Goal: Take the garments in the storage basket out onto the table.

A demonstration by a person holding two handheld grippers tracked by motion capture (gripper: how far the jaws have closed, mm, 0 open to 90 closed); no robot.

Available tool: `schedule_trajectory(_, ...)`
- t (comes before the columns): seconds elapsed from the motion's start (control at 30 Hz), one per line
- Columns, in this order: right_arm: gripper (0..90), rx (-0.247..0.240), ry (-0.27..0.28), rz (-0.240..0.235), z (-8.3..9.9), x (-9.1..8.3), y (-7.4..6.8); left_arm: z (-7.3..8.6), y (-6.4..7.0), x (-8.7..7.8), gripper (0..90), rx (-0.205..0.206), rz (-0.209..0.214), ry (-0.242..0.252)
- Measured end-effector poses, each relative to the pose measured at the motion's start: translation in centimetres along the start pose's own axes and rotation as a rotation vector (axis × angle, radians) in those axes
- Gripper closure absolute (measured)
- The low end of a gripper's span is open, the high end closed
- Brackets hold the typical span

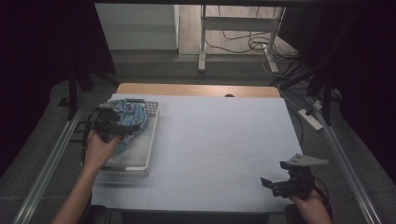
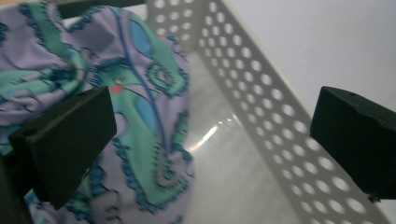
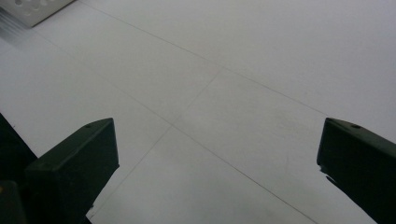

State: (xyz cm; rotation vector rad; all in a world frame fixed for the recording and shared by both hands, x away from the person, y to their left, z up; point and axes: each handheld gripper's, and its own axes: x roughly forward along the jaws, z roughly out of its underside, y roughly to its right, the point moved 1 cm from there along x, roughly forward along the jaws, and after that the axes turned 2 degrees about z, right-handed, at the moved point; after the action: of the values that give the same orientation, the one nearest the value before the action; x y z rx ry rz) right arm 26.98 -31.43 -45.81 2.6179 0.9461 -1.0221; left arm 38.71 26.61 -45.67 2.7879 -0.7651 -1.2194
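White table [image 1: 219, 140], both tongs released: left tongs [image 1: 122, 122] over patterned cloth [image 1: 133, 114] in tray [image 1: 150, 140].

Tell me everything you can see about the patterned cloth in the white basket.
The cloth looks like soft, thin fabric, lilac with green and blue swirls edged in dark blue and one small red spot. It lies crumpled in a heap at the far end of the perforated white basket, on its smooth floor. The left gripper hangs over it with jaws wide open, one jaw before the cloth; contact cannot be told.

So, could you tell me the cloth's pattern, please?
Lilac cloth with green-blue swirls; left gripper view.
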Motion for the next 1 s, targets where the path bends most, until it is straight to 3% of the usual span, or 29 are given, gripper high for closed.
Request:
schedule_trajectory(0.23,0.0,0.002,0.0,-0.006,0.0,0.0,0.1,-1.7,-2.4,1.1,0.0,-0.053,-0.032,-0.014)
schedule_trajectory(0.37,0.0,0.002,0.001,-0.008,0.0,0.0,0.1,-2.1,-3.9,2.7,0.0,-0.083,-0.076,-0.067)
schedule_trajectory(0.47,0.0,0.004,0.001,-0.01,0.0,0.0,0.1,-2.0,-4.6,3.4,0.0,-0.111,-0.093,-0.073)
schedule_trajectory(0.57,0.0,0.004,0.0,-0.011,0.0,0.0,0.1,-1.6,-5.3,4.9,0.0,-0.147,-0.102,-0.134)
schedule_trajectory(0.73,0.0,0.003,0.003,-0.012,0.0,0.0,0.1,-1.2,-5.5,6.2,0.0,-0.192,-0.082,-0.19)
schedule_trajectory(0.77,0.0,0.003,0.001,-0.013,0.0,0.0,0.1,-1.2,-5.4,6.6,0.1,-0.182,-0.123,-0.227)
schedule_trajectory(0.83,0.0,0.002,0.0,-0.013,0.0,0.0,0.1,-1.3,-5.2,6.8,0.8,-0.17,-0.14,-0.252)
schedule_trajectory(0.87,0.0,0.002,0.0,-0.013,0.0,0.0,0.1,-1.3,-5.2,6.8,2.7,-0.17,-0.14,-0.252)
schedule_trajectory(0.9,0.0,-0.001,-0.002,-0.013,0.0,0.0,0.1,-1.3,-5.0,7.1,6.3,-0.17,-0.134,-0.292)
schedule_trajectory(0.97,0.0,-0.001,-0.001,-0.013,0.0,0.0,0.0,-1.1,-5.3,7.5,9.0,-0.214,-0.114,-0.312)
schedule_trajectory(1.0,0.0,-0.001,-0.001,-0.013,0.0,0.0,0.0,-1.1,-5.3,7.5,13.3,-0.214,-0.114,-0.312)
